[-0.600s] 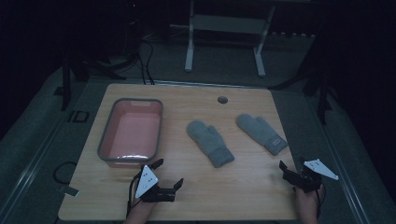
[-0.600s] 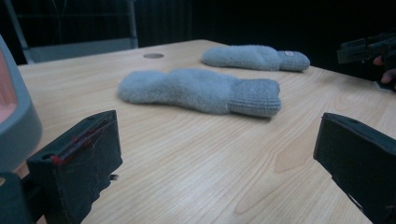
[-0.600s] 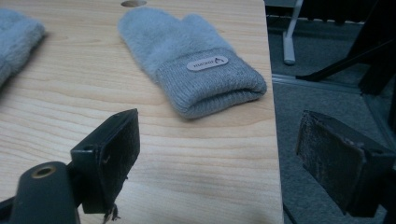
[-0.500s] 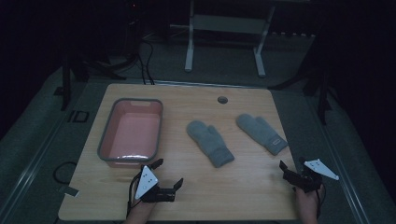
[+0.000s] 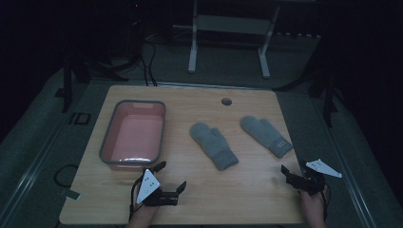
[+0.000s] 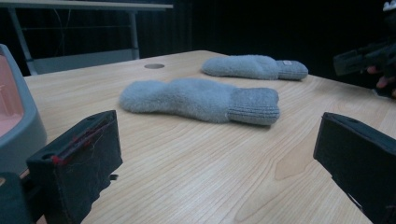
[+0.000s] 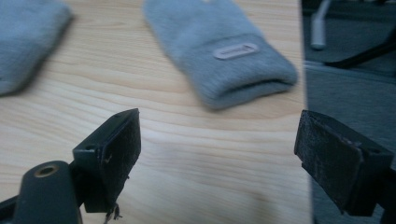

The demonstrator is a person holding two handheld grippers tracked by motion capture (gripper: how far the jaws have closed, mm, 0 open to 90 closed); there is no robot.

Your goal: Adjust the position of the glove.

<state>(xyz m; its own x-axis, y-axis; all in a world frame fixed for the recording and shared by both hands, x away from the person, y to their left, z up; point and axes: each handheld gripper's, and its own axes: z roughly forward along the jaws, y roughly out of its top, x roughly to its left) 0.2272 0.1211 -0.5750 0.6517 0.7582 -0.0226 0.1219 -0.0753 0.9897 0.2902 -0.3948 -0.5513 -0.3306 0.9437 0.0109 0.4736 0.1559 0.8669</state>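
Tools (image 5: 172,176) open near grey mittens (image 5: 214,145).

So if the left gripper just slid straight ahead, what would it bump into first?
Most likely the nearer fuzzy grey knitted mitten, lying flat on the wooden table. The left gripper has open jaws aimed at it, with bare wood between them.

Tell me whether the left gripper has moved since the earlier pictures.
No. In the high view the left gripper sits at the same spot just below the pink tub's near rim, jaws open, as before.
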